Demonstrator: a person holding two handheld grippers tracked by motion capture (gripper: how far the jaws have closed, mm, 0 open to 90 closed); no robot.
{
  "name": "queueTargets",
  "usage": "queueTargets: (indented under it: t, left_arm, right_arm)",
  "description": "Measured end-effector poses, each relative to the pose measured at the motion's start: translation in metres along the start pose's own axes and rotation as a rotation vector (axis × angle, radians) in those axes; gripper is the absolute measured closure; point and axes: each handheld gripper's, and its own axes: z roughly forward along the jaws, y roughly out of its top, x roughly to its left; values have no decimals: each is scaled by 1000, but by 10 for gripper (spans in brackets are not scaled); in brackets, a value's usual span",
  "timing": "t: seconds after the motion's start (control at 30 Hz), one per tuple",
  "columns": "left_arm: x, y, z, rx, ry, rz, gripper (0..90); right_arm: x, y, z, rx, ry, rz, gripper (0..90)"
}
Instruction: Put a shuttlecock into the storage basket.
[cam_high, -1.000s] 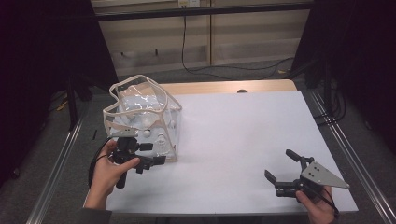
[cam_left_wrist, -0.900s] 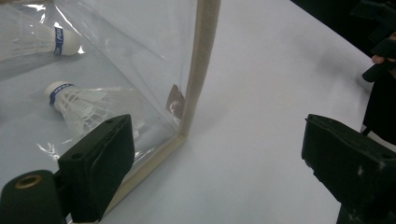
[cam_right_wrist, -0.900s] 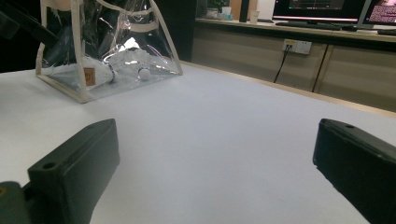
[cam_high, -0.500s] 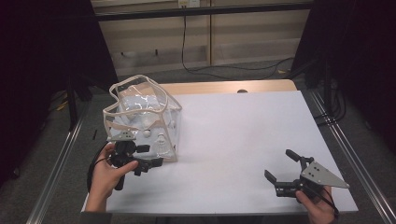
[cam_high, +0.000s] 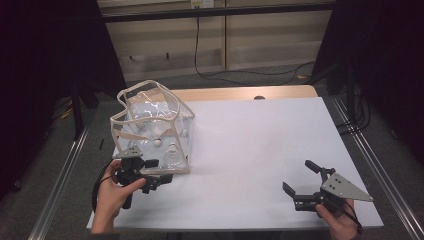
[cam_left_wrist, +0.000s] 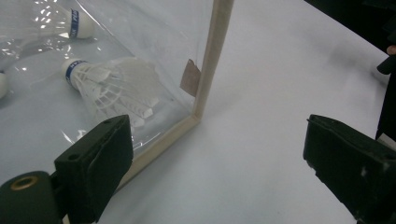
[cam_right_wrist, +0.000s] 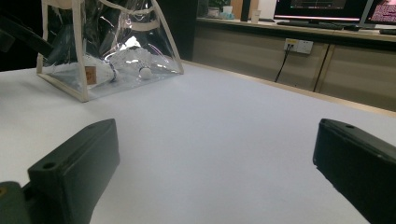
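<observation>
Clear bag of shuttlecocks sitting at the left of the counter, both tools standing open.

I am observing a transparent plastic bag (cam_high: 152, 127), box-shaped, with cream fabric trim along its edges and a looping cream handle at the top; its glossy film is creasing and catching glare. Inside it, white feathered shuttlecocks (cam_left_wrist: 112, 88) with rounded white caps and blue bands are lying on the bottom, and a small brown tab (cam_left_wrist: 189, 78) is showing by the corner seam. The bag is resting upright on the smooth white counter (cam_high: 260, 150). I am holding the left tool (cam_high: 159, 181) just beside the bag's near corner, jaws spread wide and gripping nothing. The right tool (cam_high: 300, 182) is sitting well apart at the counter's near right, jaws likewise parted and empty.
</observation>
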Motion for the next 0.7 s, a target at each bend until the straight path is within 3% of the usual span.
queueTargets:
  t: [0.23, 0.43, 0.7]
  left_arm:
    - [2, -3, -3, -24, -4, 5, 82]
    - [7, -11, -7, -42, 2, -25, 82]
    - [8, -15, -9, -58, 6, -31, 82]
  right_arm:
    - [0, 0, 1, 1, 4, 0, 4]
    - [0, 0, 1, 2, 5, 2, 4]
    - [1, 0, 2, 4, 8, 0, 4]
